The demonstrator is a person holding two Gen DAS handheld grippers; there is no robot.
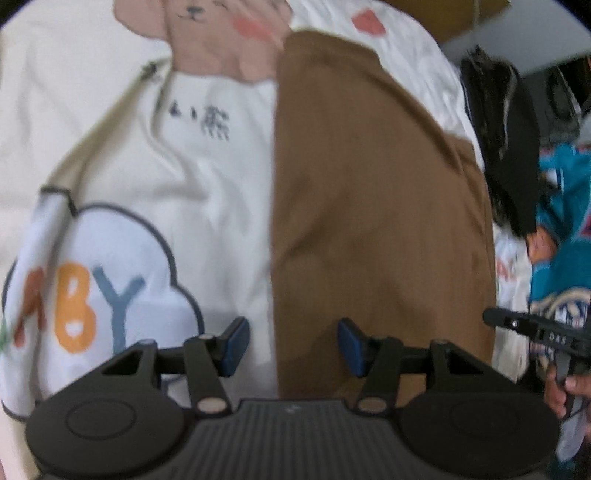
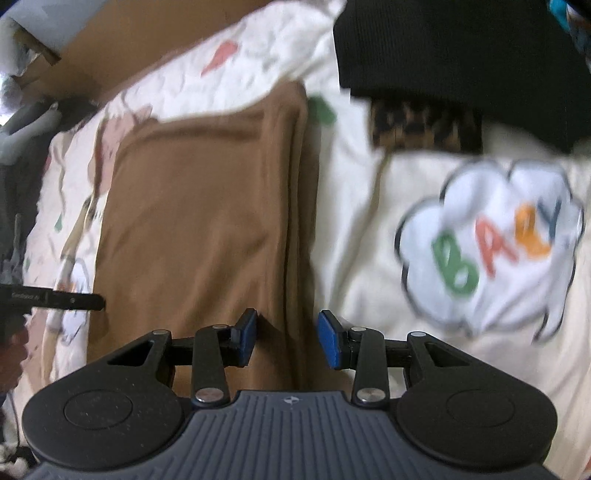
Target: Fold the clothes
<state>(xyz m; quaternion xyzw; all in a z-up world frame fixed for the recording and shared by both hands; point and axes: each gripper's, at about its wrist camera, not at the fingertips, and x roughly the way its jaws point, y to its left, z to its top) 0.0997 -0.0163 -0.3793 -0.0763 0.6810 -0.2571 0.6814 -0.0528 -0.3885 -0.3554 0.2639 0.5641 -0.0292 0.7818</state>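
A brown garment (image 1: 380,206) lies folded into a long rectangle on a cream printed bedsheet (image 1: 207,177). My left gripper (image 1: 293,347) is open above the garment's near left edge, nothing between its blue pads (image 1: 236,343). In the right wrist view the same brown garment (image 2: 199,229) lies flat, its layered right edge running up the middle. My right gripper (image 2: 288,339) hovers open over that edge at the near end, holding nothing. The other gripper's black tip (image 2: 74,301) shows at the garment's left side, and the right gripper's tip (image 1: 524,328) appears at the right in the left wrist view.
The sheet carries a cloud print with coloured letters (image 2: 491,243) and a bear print (image 1: 218,33). A black garment (image 2: 461,55) and a leopard-pattern piece (image 2: 424,127) lie at the far right. A teal printed garment (image 1: 565,229) and a cardboard box (image 2: 122,48) lie beyond.
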